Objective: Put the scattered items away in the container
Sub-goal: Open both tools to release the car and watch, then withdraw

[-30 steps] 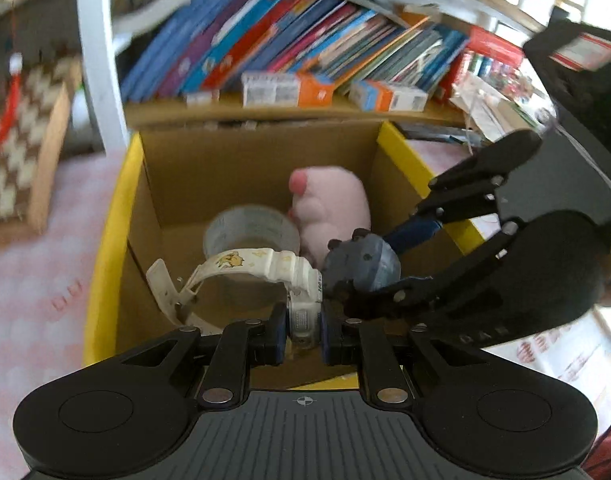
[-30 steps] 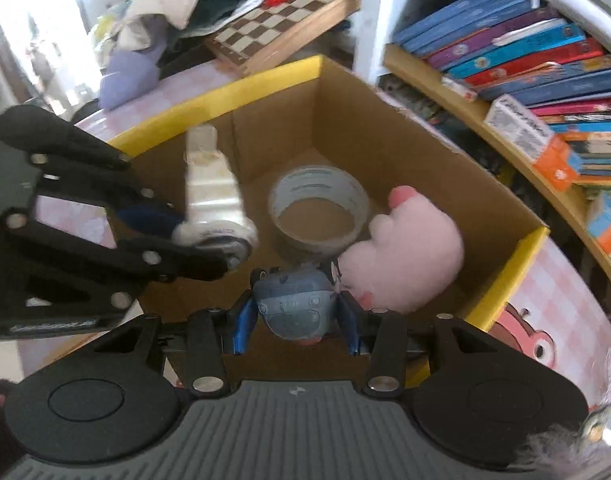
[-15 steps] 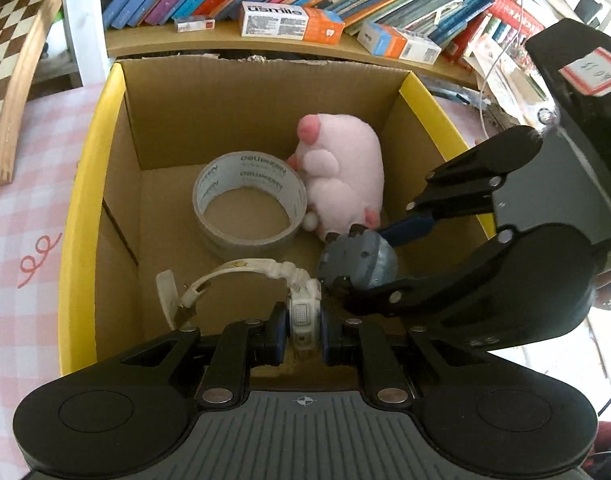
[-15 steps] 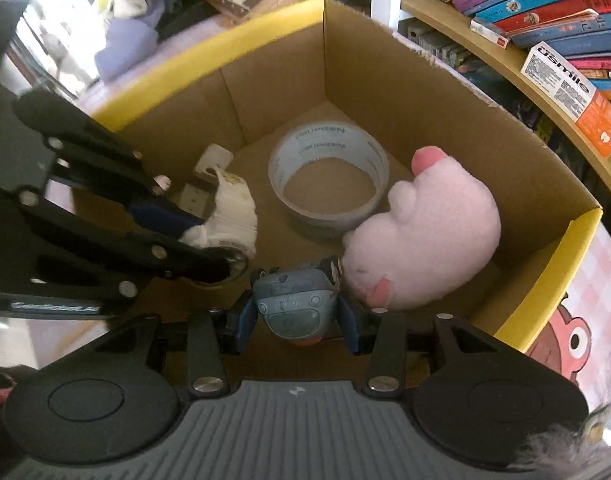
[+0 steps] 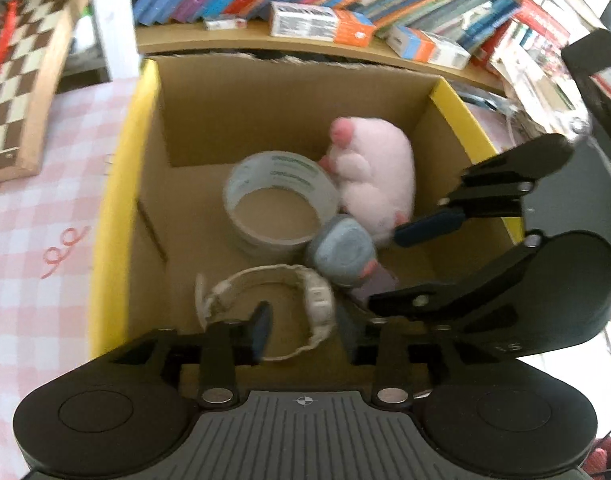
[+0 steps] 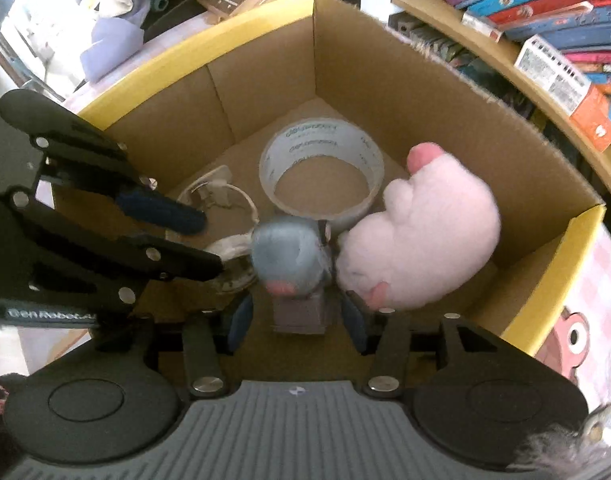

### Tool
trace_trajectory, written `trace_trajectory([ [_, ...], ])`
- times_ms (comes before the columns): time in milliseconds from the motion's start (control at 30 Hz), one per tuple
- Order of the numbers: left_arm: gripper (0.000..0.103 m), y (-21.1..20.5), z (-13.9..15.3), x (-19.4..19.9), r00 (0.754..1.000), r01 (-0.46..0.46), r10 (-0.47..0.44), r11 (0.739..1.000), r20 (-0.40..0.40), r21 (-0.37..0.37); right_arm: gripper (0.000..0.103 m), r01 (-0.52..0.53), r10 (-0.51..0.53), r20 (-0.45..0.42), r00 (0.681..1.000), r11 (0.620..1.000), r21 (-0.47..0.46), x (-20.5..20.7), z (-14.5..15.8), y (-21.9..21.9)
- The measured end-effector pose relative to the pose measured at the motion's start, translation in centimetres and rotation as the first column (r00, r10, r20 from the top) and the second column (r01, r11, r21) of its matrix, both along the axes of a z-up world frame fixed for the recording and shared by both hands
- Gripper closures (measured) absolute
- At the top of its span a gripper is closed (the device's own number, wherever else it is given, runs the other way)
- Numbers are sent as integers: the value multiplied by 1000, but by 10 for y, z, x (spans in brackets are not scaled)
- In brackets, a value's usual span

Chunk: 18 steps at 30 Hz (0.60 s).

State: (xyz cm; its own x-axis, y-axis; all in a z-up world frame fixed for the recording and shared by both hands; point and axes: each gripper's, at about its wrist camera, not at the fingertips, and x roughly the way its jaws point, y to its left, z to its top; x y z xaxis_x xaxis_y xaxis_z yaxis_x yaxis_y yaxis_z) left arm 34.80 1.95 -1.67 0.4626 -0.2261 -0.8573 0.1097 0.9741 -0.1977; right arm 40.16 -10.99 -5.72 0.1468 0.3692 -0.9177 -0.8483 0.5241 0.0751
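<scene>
A cardboard box with yellow rims holds a tape roll, a pink plush, a white watch and a grey-blue figure. My left gripper is open above the watch, which lies loose on the box floor. My right gripper is open around the grey-blue figure, which sits free between the fingers. Each gripper shows in the other's view.
A bookshelf with books and small boxes stands right behind the box. A chessboard lies at the left on the pink checked cloth. Clothes are piled beyond the box.
Both grippers have opened. The watch has dropped from the left gripper to the box floor, and the grey-blue figure has left the right gripper's hold. Both had lowered into the box.
</scene>
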Motion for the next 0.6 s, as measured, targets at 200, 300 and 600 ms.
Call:
trace_trajectory([
  [200,47,4,18,-15,996,-28,27,1000,81,9,47,36,-37,52,998,999,25,-8,15,-5],
  [300,41,7,28,-22,992,-42,41,999,121,12,35,58,-62,82,995,997,43,-14,26,-10],
  [600,25,5,58,-60,965,-61,48,997,256,42,21,184,-215,154,964,964,192,-44,60,-36],
])
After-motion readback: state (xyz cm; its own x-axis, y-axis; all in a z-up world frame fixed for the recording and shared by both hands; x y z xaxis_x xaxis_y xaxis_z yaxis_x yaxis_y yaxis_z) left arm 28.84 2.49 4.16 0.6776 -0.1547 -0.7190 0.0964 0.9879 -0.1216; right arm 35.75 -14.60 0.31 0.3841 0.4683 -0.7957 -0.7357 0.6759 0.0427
